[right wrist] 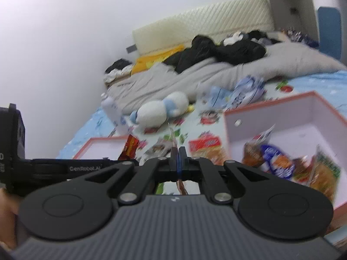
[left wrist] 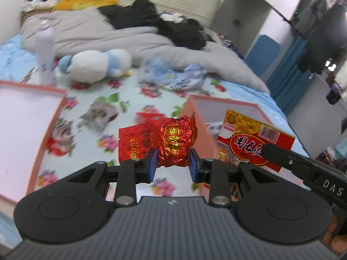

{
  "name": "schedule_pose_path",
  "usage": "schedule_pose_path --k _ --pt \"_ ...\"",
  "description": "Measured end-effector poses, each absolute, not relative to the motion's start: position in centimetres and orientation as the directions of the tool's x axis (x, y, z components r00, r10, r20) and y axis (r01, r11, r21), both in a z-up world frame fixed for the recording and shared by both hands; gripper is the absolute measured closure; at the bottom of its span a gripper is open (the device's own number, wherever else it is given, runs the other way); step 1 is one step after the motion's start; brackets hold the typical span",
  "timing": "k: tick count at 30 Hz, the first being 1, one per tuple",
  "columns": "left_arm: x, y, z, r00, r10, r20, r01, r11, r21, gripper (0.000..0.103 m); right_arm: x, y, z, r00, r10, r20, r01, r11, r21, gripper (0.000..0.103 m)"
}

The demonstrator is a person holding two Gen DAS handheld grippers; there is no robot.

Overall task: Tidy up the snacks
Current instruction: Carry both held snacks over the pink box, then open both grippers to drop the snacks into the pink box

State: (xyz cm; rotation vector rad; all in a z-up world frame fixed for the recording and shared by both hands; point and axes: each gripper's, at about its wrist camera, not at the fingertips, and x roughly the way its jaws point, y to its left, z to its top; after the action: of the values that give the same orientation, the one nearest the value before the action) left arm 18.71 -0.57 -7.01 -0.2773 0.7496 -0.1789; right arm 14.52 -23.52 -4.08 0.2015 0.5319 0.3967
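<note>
Left wrist view: your left gripper pinches the crinkly red foil packet by its lower edge only; it may slip onto the bed. Your right gripper clamps the yellow-red snack bag thinly beside the pink box.

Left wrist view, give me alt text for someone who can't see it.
The left gripper pinches a crinkled red foil packet above a floral bedsheet. To its right, a red-and-yellow snack bag is held over a pink box; a plush toy lies beyond.

Wrist views low over shared bed
</note>
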Motion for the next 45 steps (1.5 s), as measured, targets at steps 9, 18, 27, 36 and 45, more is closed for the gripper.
schedule_pose_path --k 9,18,27,36,45 --pt "22.8 -8.3 -3.6 0.717 -0.367 -0.592 0.234 0.927 -0.292 0.068 15.1 -29.2 -0.3 0.895 0.28 -0.347 -0.191 0.944 0.269 0.1" --pt "31.2 -15.6 -5.8 0.623 -0.412 -0.665 0.305 0.911 -0.278 0.068 20.8 -34.6 -3.0 0.876 0.127 -0.465 -0.04 0.981 0.192 0.1" --pt "37.7 -20.3 -8.9 0.498 -0.35 -0.793 0.368 0.914 -0.173 0.068 25.6 -38.6 -8.5 0.766 0.071 -0.639 0.081 0.975 0.206 0.1" --pt "38.6 -20.4 -11.0 0.43 -0.345 -0.834 0.369 0.911 -0.187 0.067 25.5 -39.4 -10.5 0.728 0.07 -0.682 0.117 0.967 0.225 0.096" --pt "36.6 -19.3 -9.2 0.483 -0.359 -0.799 0.365 0.912 -0.189 0.04 24.2 -40.1 -10.9 0.741 0.066 -0.669 0.133 0.961 0.242 0.056"
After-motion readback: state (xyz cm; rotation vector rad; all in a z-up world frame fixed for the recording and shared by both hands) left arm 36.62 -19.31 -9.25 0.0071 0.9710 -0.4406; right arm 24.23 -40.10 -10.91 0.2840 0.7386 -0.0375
